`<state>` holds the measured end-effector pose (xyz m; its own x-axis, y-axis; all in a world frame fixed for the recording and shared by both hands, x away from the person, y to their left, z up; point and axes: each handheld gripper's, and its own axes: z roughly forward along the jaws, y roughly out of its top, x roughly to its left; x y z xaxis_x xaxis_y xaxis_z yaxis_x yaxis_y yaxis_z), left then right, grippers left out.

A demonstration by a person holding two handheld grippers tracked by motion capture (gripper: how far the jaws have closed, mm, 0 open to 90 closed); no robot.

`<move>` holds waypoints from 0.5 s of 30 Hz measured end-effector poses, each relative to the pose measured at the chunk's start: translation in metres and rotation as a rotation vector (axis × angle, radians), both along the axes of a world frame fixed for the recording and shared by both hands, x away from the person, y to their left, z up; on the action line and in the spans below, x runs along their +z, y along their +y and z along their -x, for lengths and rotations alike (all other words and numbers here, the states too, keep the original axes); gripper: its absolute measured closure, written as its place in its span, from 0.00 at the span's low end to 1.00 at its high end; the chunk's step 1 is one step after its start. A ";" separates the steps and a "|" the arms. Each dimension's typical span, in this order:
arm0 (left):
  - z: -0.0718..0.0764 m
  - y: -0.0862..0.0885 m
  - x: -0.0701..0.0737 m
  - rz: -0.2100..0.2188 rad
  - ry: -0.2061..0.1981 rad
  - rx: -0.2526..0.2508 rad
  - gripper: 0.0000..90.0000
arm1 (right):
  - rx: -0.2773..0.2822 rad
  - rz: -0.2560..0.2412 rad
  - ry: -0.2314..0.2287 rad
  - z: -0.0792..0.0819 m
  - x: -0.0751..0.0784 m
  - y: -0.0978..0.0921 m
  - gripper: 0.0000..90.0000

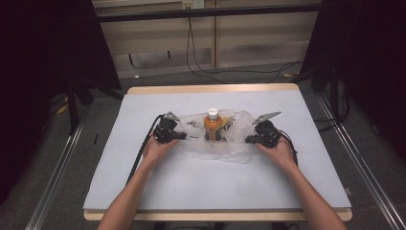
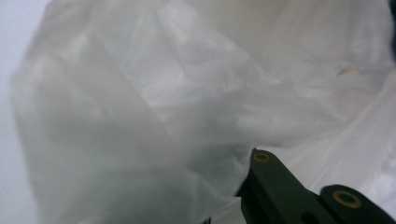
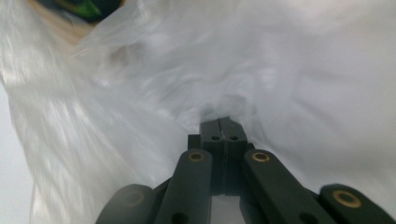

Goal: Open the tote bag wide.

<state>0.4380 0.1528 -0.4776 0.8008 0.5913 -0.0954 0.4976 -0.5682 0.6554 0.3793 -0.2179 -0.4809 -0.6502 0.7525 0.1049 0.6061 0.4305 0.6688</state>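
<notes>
Near the middle of the pale tabletop [image 1: 143, 187], a crumpled clear plastic bag [image 1: 218, 141], spread wide with its long axis running left to right. Upright on it, slightly left of the bag's centre, an orange bottle [image 1: 212, 125] with a white cap, long axis vertical, cap pointing up. At the bag's left edge, the left claw [image 1: 183, 136], held in the person's left hand [image 1: 155, 148] and aimed right toward the bottle; in the left gripper view, one black jaw alone visible at the lower right, the rest draped by plastic, so cannot tell whether apart or together. At the bag's right edge, the right claw [image 1: 247, 140], held in the right hand [image 1: 277, 151] and aimed left; in the right gripper view, jaws pressed together, clamped on a fold of the bag [image 3: 224, 84] bunched at the tips.
</notes>
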 end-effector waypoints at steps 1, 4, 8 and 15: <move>0.002 0.003 0.000 -0.002 0.000 -0.011 1.00 | -0.006 -0.001 0.005 0.004 0.000 -0.004 1.00; 0.014 0.009 0.003 -0.042 -0.012 -0.041 1.00 | -0.009 -0.002 0.018 0.016 0.001 -0.016 1.00; 0.023 0.019 0.004 -0.048 0.001 -0.070 1.00 | 0.002 0.006 0.023 0.030 0.002 -0.029 1.00; 0.033 0.025 0.006 -0.017 0.018 -0.072 1.00 | 0.017 -0.015 0.001 0.040 0.001 -0.032 1.00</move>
